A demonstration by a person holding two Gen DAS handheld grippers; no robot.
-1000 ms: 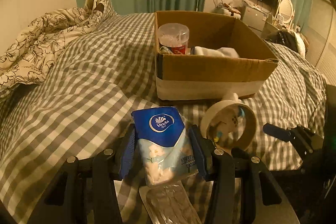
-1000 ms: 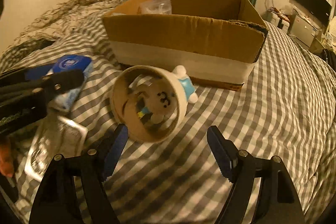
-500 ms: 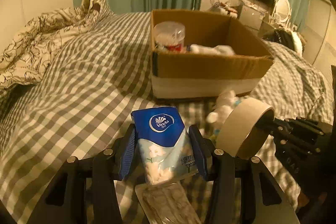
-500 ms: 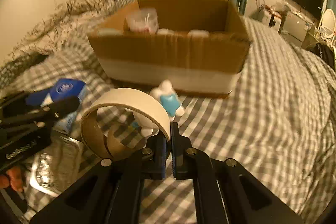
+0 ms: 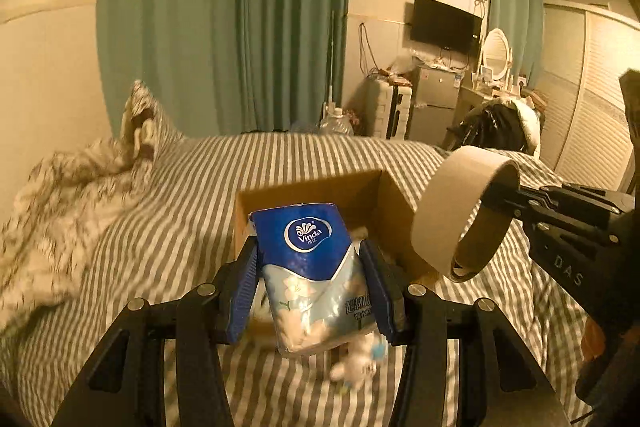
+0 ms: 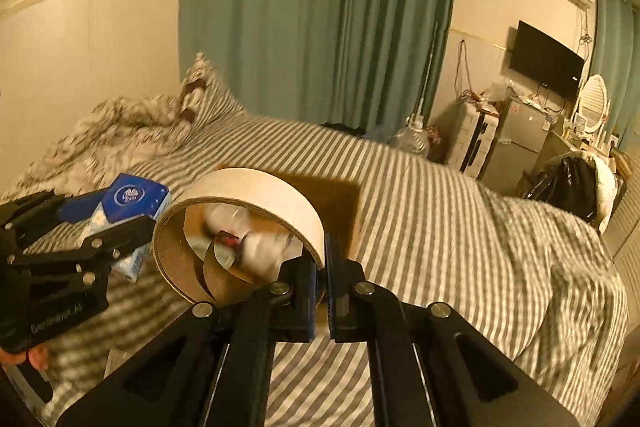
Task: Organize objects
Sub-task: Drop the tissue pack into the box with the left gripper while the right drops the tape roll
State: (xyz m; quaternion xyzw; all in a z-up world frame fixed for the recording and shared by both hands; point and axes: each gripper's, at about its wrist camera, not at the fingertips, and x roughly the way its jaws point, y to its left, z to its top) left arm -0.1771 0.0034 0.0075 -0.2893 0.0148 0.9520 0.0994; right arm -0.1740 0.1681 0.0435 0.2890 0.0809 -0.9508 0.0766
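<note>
My left gripper is shut on a blue and white Vinda tissue pack and holds it in the air above the bed. My right gripper is shut on the rim of a cream tape roll, also lifted; the roll shows at the right of the left wrist view. The open cardboard box sits on the bed just beyond both held things, partly hidden by them. A small white and blue plush toy lies blurred on the bed below the tissue pack.
The checked bedspread fills the view, with a rumpled floral duvet at the left. Green curtains, a wall TV, a small fridge and a chair with dark clothes stand beyond the bed.
Both grippers have risen and tilted up with the tissue pack and tape roll. The box now sits lower in view, the plush toy stays on the bed, and the room shows behind.
</note>
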